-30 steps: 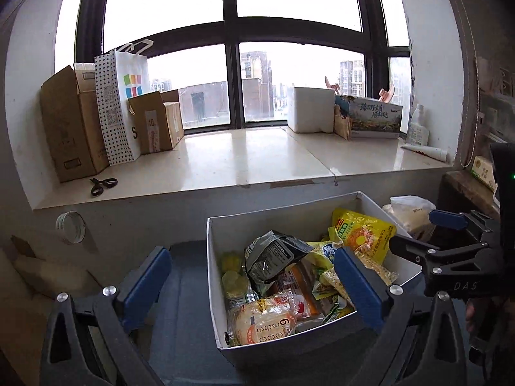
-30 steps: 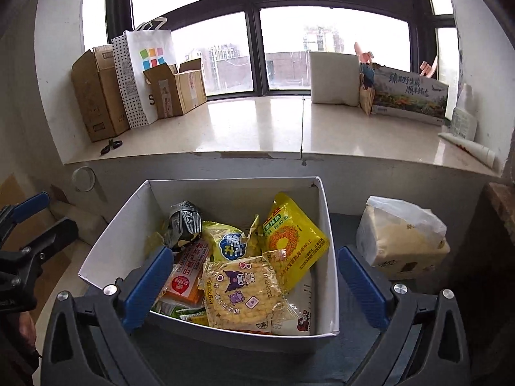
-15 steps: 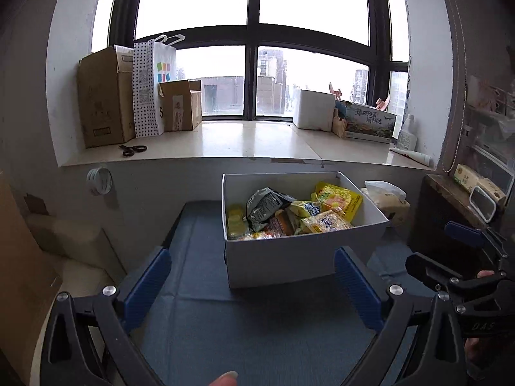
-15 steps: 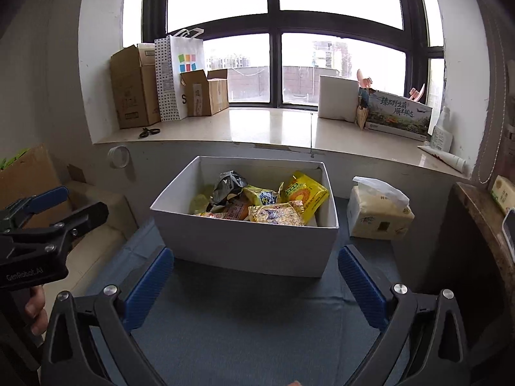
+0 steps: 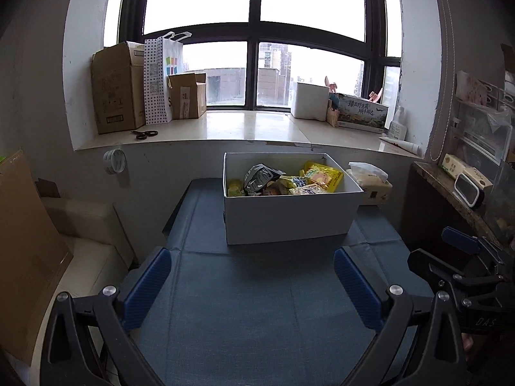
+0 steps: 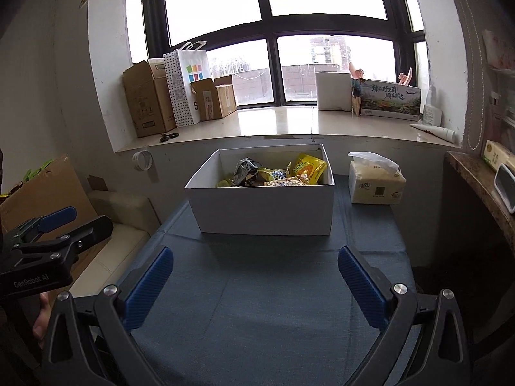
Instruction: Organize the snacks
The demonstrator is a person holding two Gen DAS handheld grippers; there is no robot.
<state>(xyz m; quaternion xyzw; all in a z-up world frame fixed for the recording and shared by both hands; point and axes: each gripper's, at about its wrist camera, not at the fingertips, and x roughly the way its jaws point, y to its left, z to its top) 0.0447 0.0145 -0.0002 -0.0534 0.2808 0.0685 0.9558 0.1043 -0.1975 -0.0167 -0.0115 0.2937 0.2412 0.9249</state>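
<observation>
Both grippers have backed well away from the snack box, which a second ago filled their view.

Left gripper (image 5: 251, 276) and right gripper (image 6: 256, 275) hang over the near part of the blue mat (image 6: 273, 289), jaws spread wide, holding nothing. The white box (image 6: 260, 207) sits toward the mat's far edge under the window ledge (image 6: 283, 122), snack packets (image 6: 273, 172) heaped inside; a tissue pack (image 6: 375, 183) stands beside it near the far right corner. To sort well, I'd reach in from above, take the topmost packet by a free edge, and lay like with like on the bare mat.
</observation>
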